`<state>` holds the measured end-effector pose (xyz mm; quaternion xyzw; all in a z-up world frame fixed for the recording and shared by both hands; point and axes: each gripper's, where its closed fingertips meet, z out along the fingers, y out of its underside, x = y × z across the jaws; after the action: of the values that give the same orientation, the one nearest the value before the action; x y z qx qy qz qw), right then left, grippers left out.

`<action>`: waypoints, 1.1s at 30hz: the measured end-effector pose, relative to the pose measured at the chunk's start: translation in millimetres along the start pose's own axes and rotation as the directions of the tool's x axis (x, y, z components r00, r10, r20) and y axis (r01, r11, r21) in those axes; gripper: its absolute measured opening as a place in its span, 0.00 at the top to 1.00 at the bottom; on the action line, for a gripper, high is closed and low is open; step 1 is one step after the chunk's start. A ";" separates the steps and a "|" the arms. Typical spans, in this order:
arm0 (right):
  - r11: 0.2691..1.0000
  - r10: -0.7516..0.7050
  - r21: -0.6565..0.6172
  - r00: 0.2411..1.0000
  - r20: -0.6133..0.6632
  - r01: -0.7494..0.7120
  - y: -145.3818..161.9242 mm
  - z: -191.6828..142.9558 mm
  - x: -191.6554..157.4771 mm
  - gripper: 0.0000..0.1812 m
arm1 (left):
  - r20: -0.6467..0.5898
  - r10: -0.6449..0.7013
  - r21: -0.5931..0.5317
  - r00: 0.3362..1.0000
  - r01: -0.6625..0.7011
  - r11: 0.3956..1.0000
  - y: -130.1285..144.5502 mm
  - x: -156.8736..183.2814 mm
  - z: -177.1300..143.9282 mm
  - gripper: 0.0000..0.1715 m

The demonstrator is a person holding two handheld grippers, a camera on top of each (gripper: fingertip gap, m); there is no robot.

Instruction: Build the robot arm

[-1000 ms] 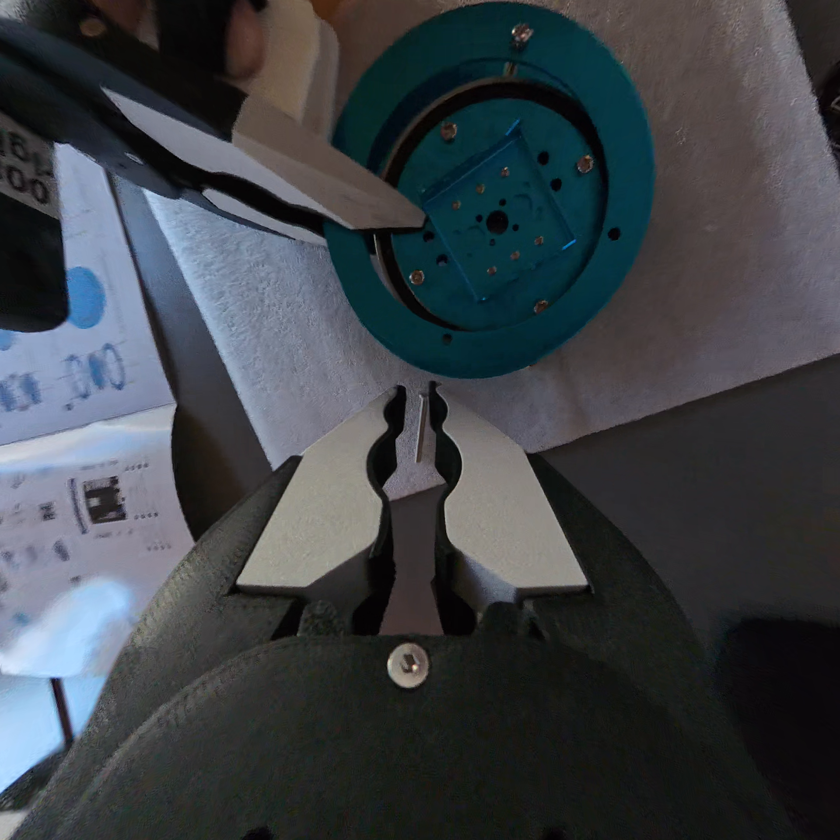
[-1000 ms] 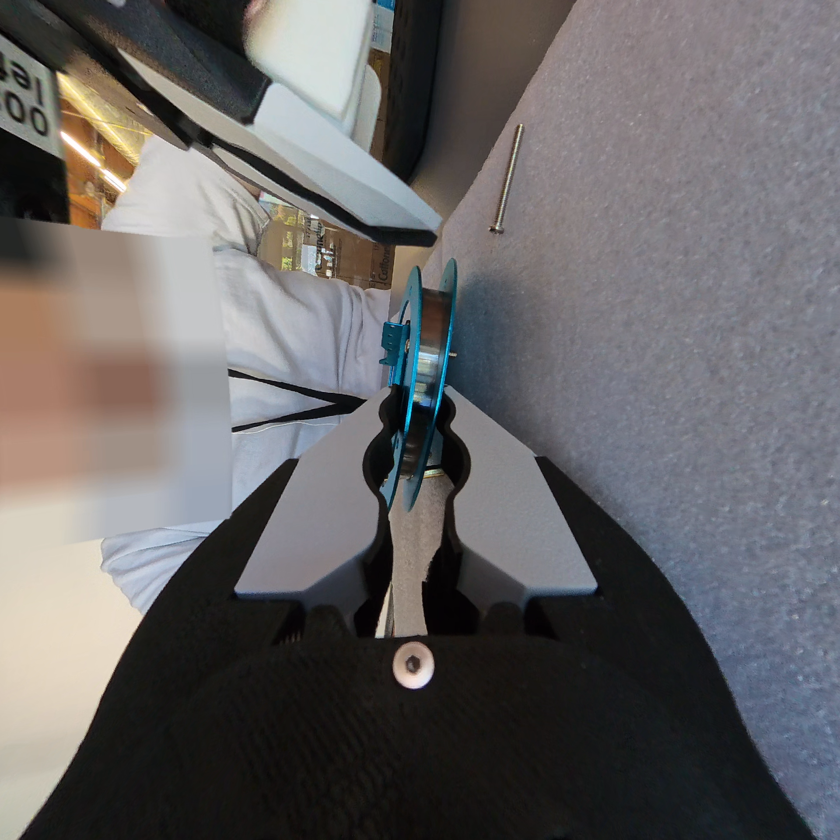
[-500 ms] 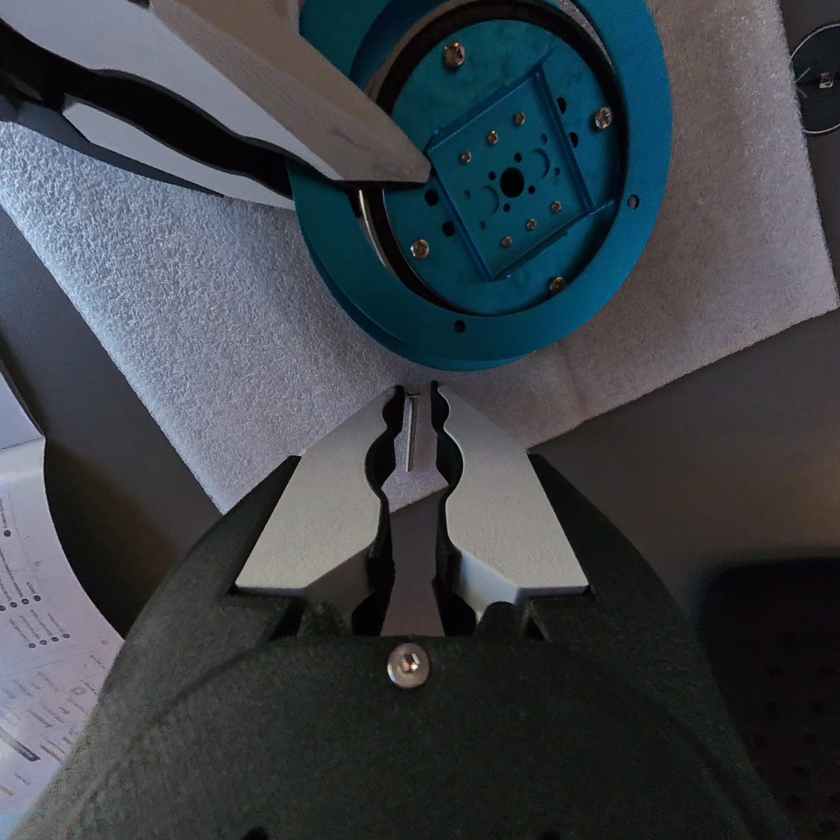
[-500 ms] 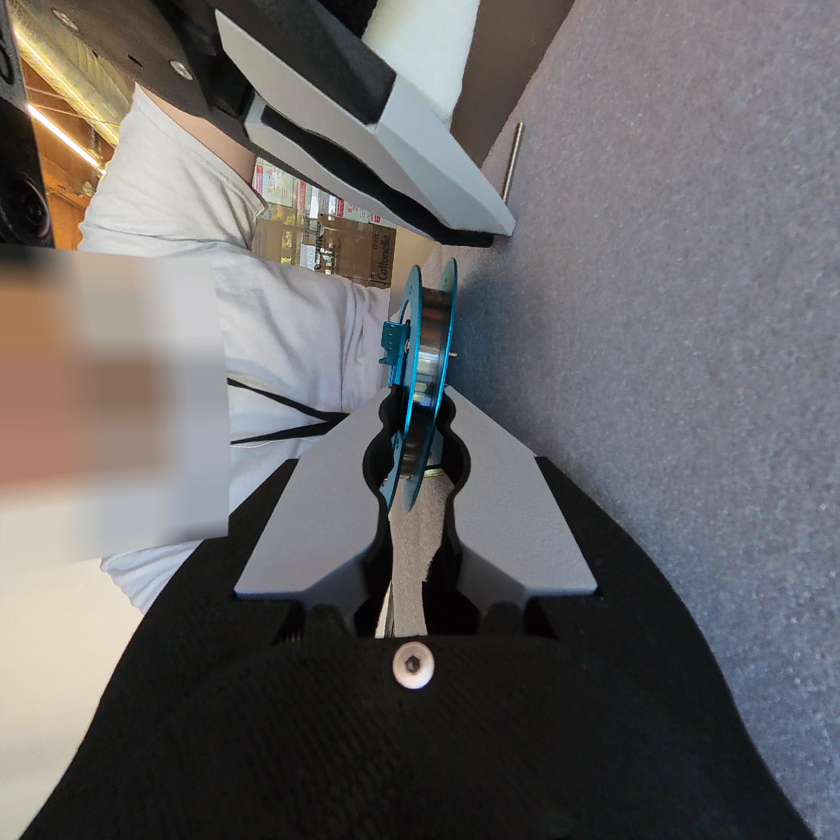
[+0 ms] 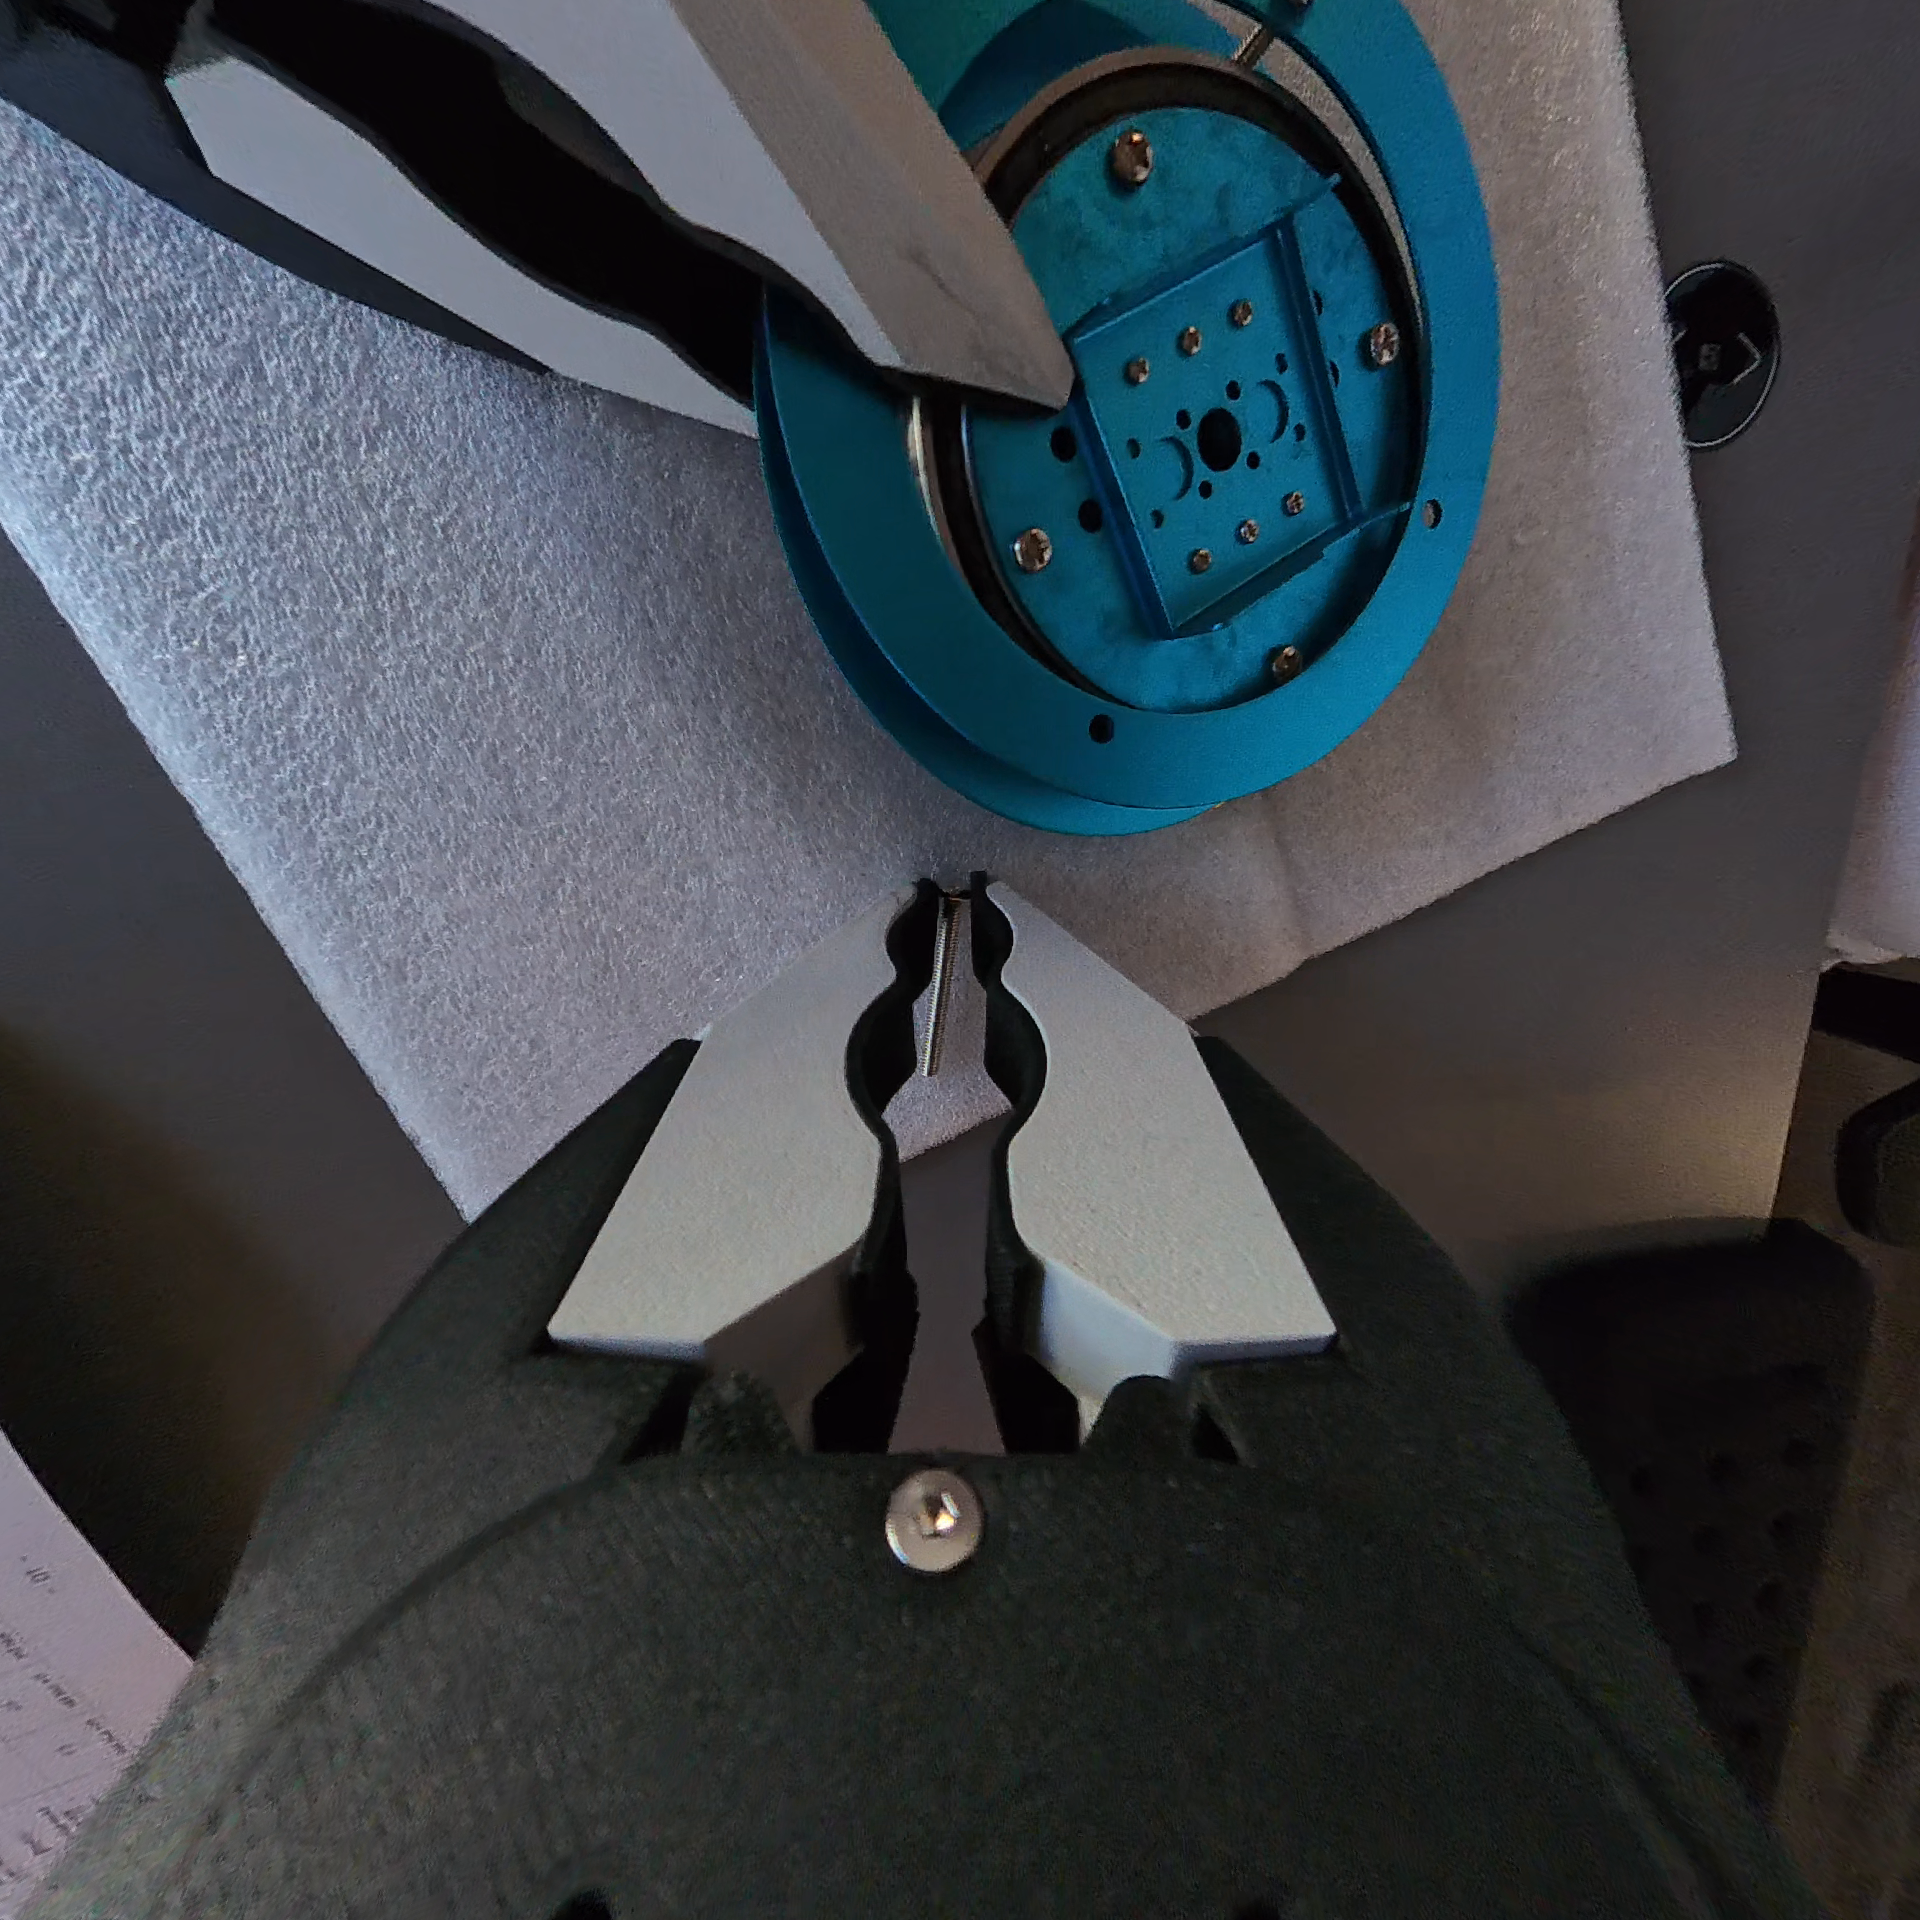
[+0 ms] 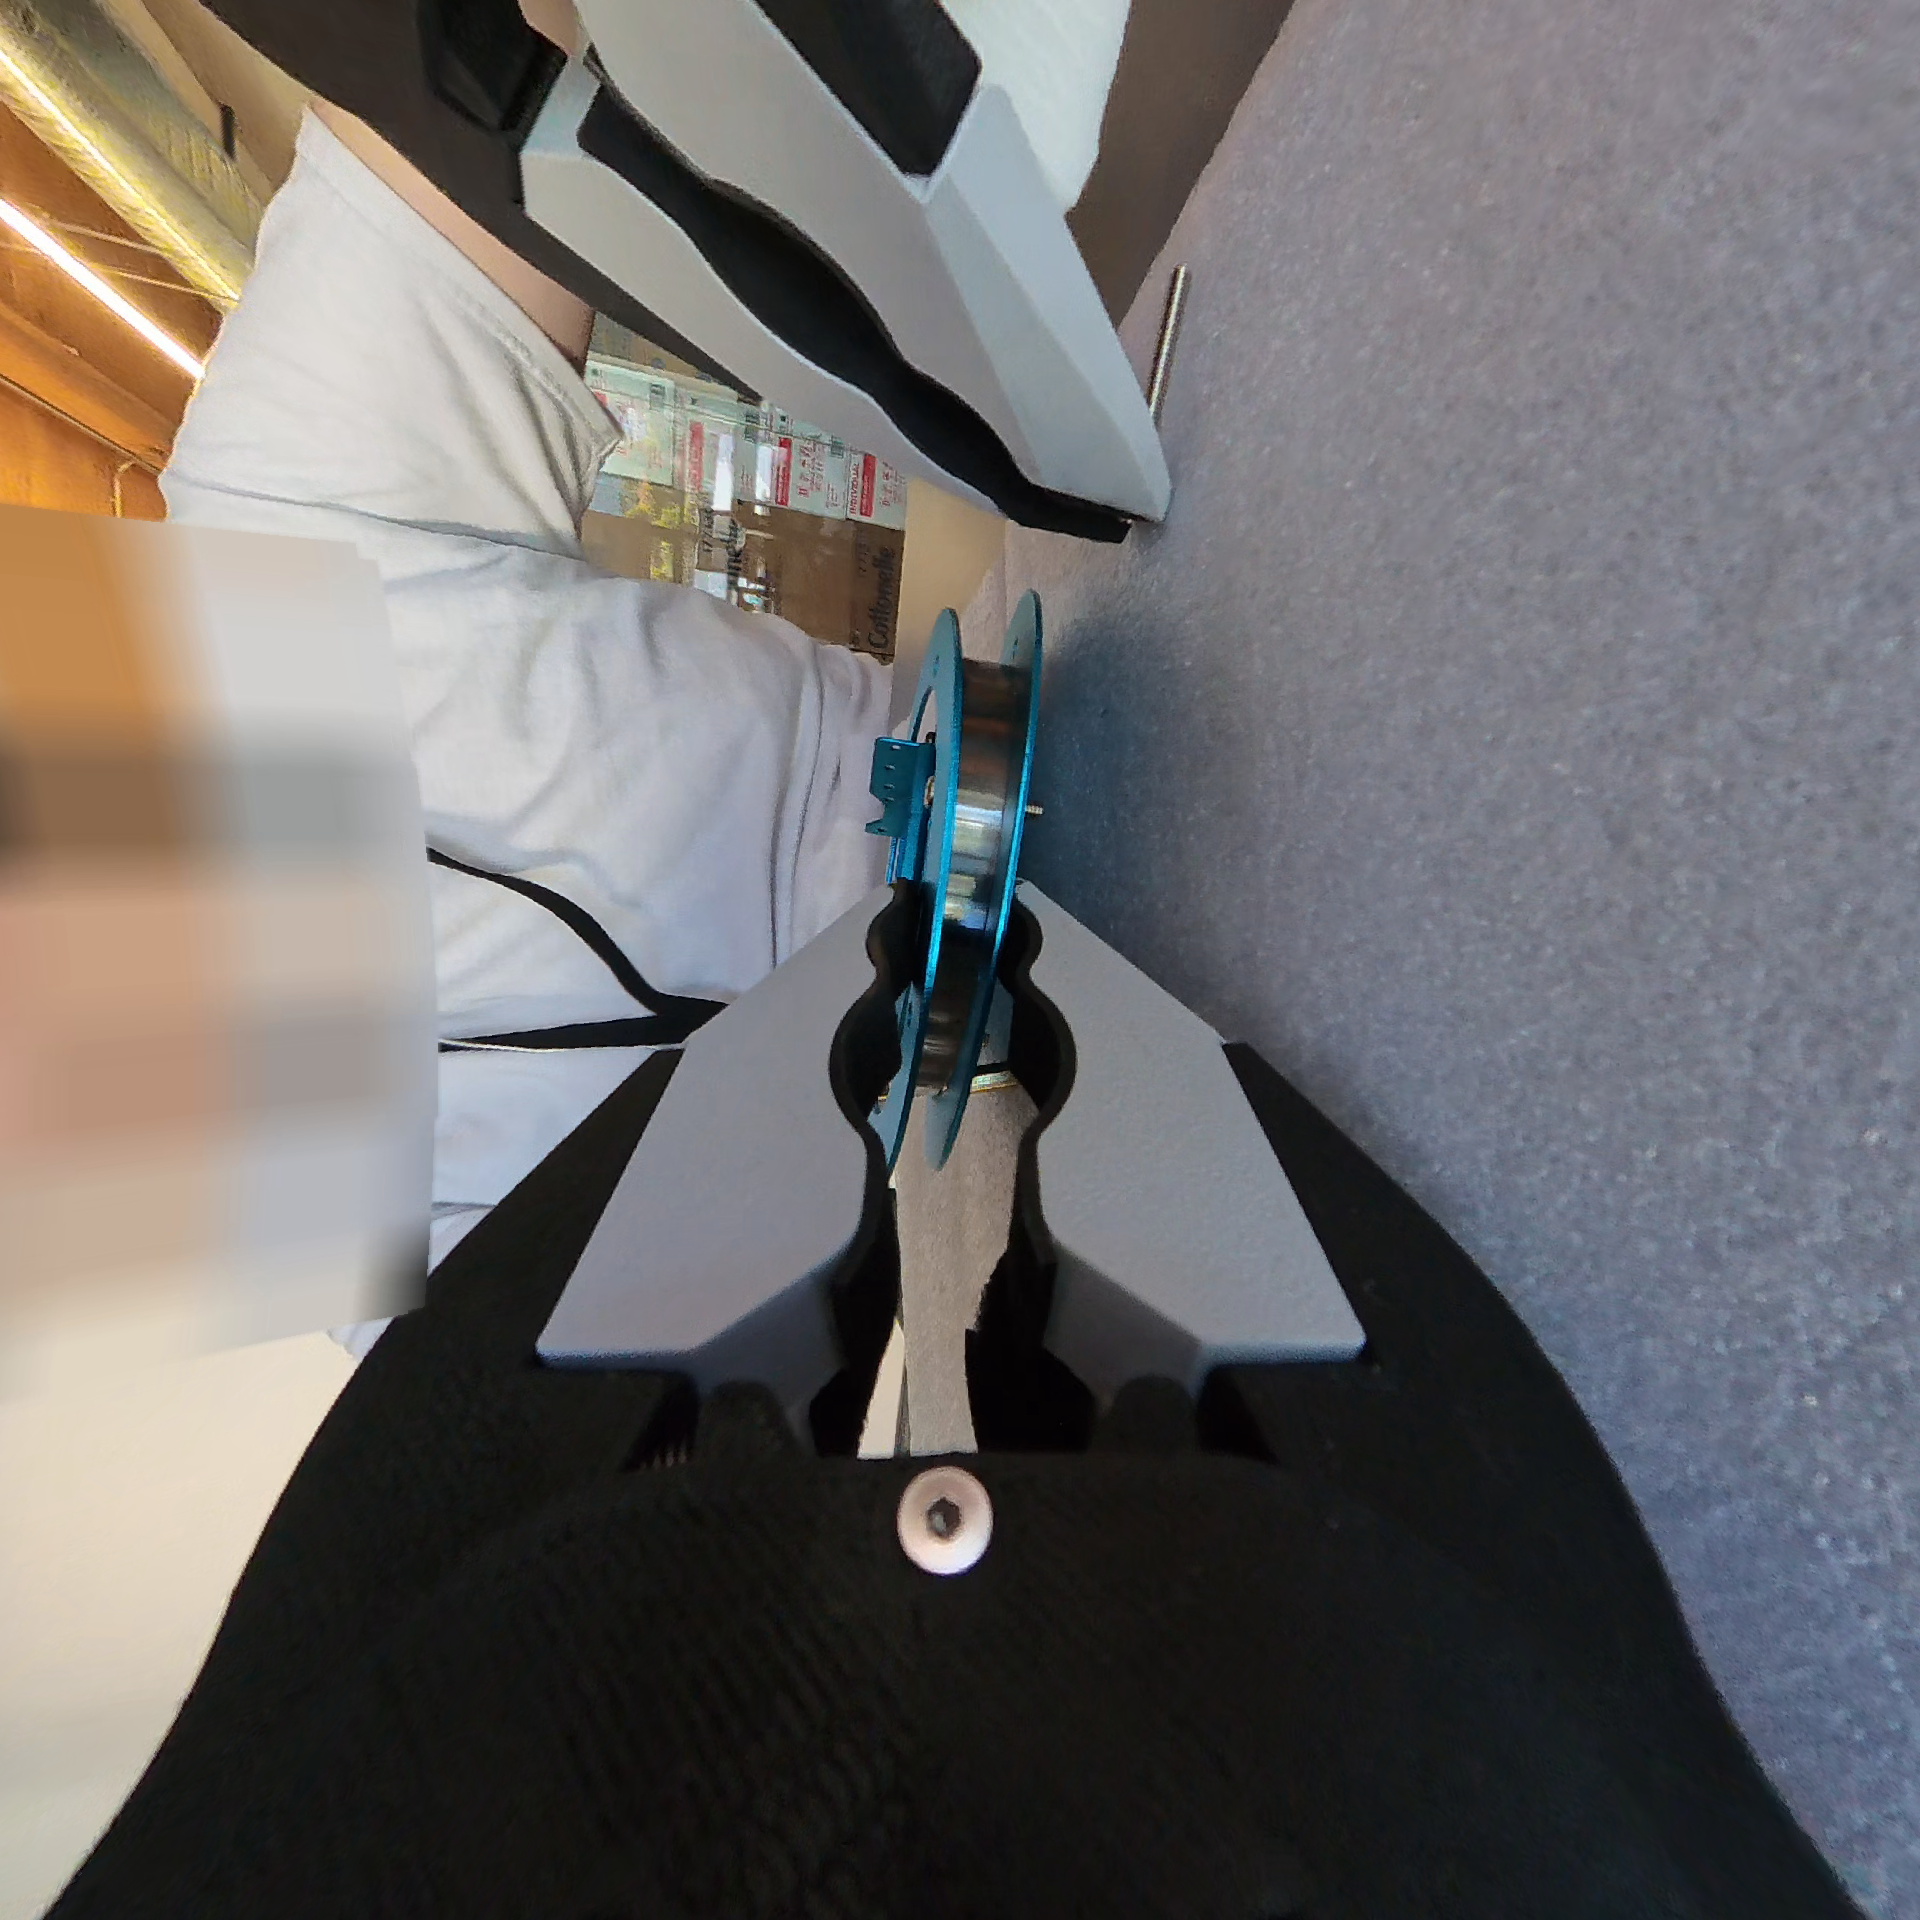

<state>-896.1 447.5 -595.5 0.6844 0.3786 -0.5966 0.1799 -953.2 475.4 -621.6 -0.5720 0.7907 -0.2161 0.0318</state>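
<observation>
My left gripper point(image 5: 951, 891) rests its tips on the white foam pad point(image 5: 520, 571), jaws narrowed onto the head of a long thin screw point(image 5: 938, 987) that lies flat between the fingers. My right gripper point(image 6: 956, 920) is shut on the rim of a blue round plate assembly point(image 6: 977, 790) with a silver ring between two discs, and holds it on edge on the foam point(image 6: 1507, 727). In the left wrist view the assembly point(image 5: 1351, 644) stands just beyond my left tips, with the right gripper point(image 5: 914, 400) clamped on its left rim. The right wrist view shows the left gripper point(image 6: 1101, 514) and the screw point(image 6: 1169, 332) behind it.
The foam lies on a dark table point(image 5: 1455, 1091). A printed paper sheet point(image 5: 62, 1714) lies at the lower left. A black round object point(image 5: 1720, 353) sits past the foam's right edge. A person in a white shirt point(image 6: 623, 727) stands behind the assembly, with cardboard boxes point(image 6: 810, 540) farther back. About 8 cm separates my left fingertips from my right. Between my right fingertips and the black round object point(image 5: 1720, 353) there is roughly 15 cm.
My left gripper came down and forward onto the foam until its tips reached the screw's head, and its jaws narrowed a little. The right gripper kept holding the blue assembly in place.
</observation>
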 end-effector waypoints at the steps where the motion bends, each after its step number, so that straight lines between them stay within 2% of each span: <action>1: 1.000 0.000 0.002 1.000 0.003 0.000 0.0 0.0 0.1 0.93 | -0.002 0.000 0.002 1.000 0.000 1.000 -0.1 0.3 -0.7 0.97; 5: 1.000 0.010 0.010 1.000 0.007 -0.010 -0.4 -0.1 0.6 0.93 | 0.016 -0.013 0.042 1.000 0.012 0.999 -3.7 -0.3 -12.6 0.97; 8: 1.000 0.016 0.009 1.000 0.001 -0.016 -0.4 -0.1 0.5 0.93 | 0.073 -0.056 0.104 0.996 0.048 0.993 -10.7 -5.7 -32.2 0.97; 12: 0.999 0.032 0.006 0.999 -0.005 -0.031 -0.5 -0.1 0.7 0.93 | 0.174 -0.160 0.201 0.972 0.124 0.972 -14.9 -10.9 -55.0 0.97; 16: 0.999 0.028 0.019 1.000 -0.010 -0.028 -0.7 -0.1 0.5 0.93 | 0.266 -0.287 0.340 0.920 0.189 0.921 -21.5 -6.8 -71.9 0.97; 19: 0.999 0.028 0.031 1.000 -0.006 -0.028 -1.0 -0.2 0.6 0.93 | 0.310 -0.320 0.479 0.896 0.144 0.866 -37.6 5.6 -85.7 0.97; 23: 0.999 0.030 0.037 0.999 -0.012 -0.030 -1.1 -0.1 0.6 0.93 | 0.377 -0.310 0.624 0.873 0.008 0.781 -64.0 25.2 -100.0 0.98; 28: 0.998 0.026 0.061 0.999 -0.025 -0.024 -0.5 -0.2 0.4 0.93 | 0.496 -0.332 0.717 0.802 -0.164 0.677 -83.2 31.4 -118.3 0.98; 30: 0.997 0.021 0.069 0.999 -0.030 -0.018 0.0 -0.4 0.1 0.93 | 0.463 -0.378 0.780 0.802 -0.166 0.603 -86.4 33.0 -124.5 0.98; 33: 0.997 0.017 0.078 1.000 -0.026 -0.015 0.6 -0.6 0.4 0.93 | 0.342 -0.415 0.869 0.843 -0.116 0.481 -88.9 39.2 -125.3 0.98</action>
<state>-895.3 447.6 -595.9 0.7019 0.3518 -0.6002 0.1527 -924.8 455.3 -466.9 -0.5816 0.4784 -0.4247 0.5024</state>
